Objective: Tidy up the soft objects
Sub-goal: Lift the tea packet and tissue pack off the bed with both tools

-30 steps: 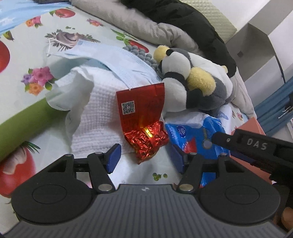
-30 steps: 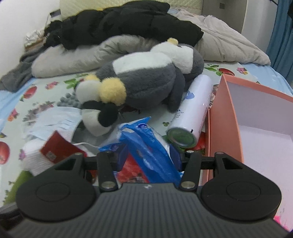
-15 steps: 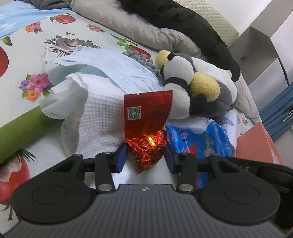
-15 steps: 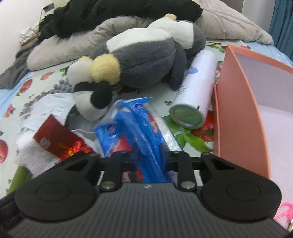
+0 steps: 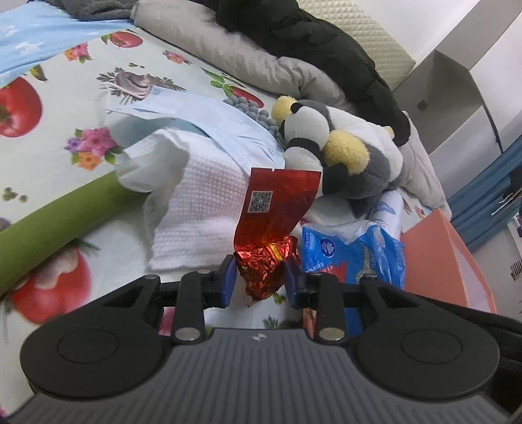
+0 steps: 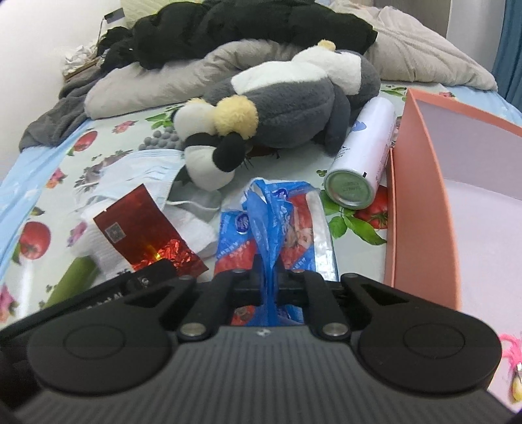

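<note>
My left gripper (image 5: 259,277) is shut on the crumpled end of a red foil packet (image 5: 272,215), which stands up from the bed; it also shows in the right wrist view (image 6: 137,225). My right gripper (image 6: 269,280) is shut on a fold of a blue plastic packet (image 6: 277,221), seen in the left wrist view (image 5: 352,251) too. A grey, white and yellow plush toy (image 6: 287,98) lies just beyond both. A white waffle cloth (image 5: 202,202) and a light blue face mask (image 5: 208,114) lie to the left.
An open salmon-pink box (image 6: 421,182) stands at the right. A white spray can (image 6: 365,153) lies beside it. A green tube (image 5: 55,225) lies at the left. Grey bedding (image 6: 156,78) and a black jacket (image 6: 248,29) are piled at the back of the fruit-print sheet (image 5: 49,137).
Both grippers moved forward and closed: the left on the red foil packet, the right on the blue plastic packet. The red packet now stands more upright.
</note>
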Demonstrator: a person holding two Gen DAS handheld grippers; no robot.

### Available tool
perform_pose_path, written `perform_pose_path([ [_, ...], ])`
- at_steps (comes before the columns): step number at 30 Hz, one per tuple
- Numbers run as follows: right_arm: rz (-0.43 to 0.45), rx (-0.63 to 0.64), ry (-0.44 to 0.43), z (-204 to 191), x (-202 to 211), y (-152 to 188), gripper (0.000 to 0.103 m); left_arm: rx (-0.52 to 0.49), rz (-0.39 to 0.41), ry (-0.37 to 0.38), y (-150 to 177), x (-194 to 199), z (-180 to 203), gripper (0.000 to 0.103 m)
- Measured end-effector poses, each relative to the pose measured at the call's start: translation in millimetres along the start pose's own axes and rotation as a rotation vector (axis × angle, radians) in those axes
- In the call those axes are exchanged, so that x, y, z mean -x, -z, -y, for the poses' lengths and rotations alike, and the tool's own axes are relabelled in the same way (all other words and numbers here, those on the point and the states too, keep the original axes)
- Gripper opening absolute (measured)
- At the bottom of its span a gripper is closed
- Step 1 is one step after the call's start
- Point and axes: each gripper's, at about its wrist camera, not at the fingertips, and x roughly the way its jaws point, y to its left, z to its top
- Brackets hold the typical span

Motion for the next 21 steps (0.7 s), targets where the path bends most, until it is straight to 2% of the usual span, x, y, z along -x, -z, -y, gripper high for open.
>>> perform_pose_path([
  [2,0.004,0.011,-0.004,-3.5,9.9,5.8,0.008,-0.003,0.001,0.007,2.7,11.8,-2.3,0.029],
  [3,0.004,0.017,-0.005,-4.9,14.2,8.7,0.008,-0.009,0.001,0.007,4.8,18.7,-3.2,0.019],
  [8,0.005,0.054,-0.001,-12.4,37.1,27.1,0.008,-0.002,-0.051,0.024,18.3,49.7,-14.3,0.018],
  [13,0.007,0.057,-0.004,-15.9,62.5,48.3,0.008,-0.015,-0.07,0.012,39.3,86.2,-28.7,0.018],
  [21,-0.031,0.058,-0.072,-23.8,97.3,93.5,0.008,-0.032,-0.13,0.005,70.2,135.7,-48.9,0.018],
])
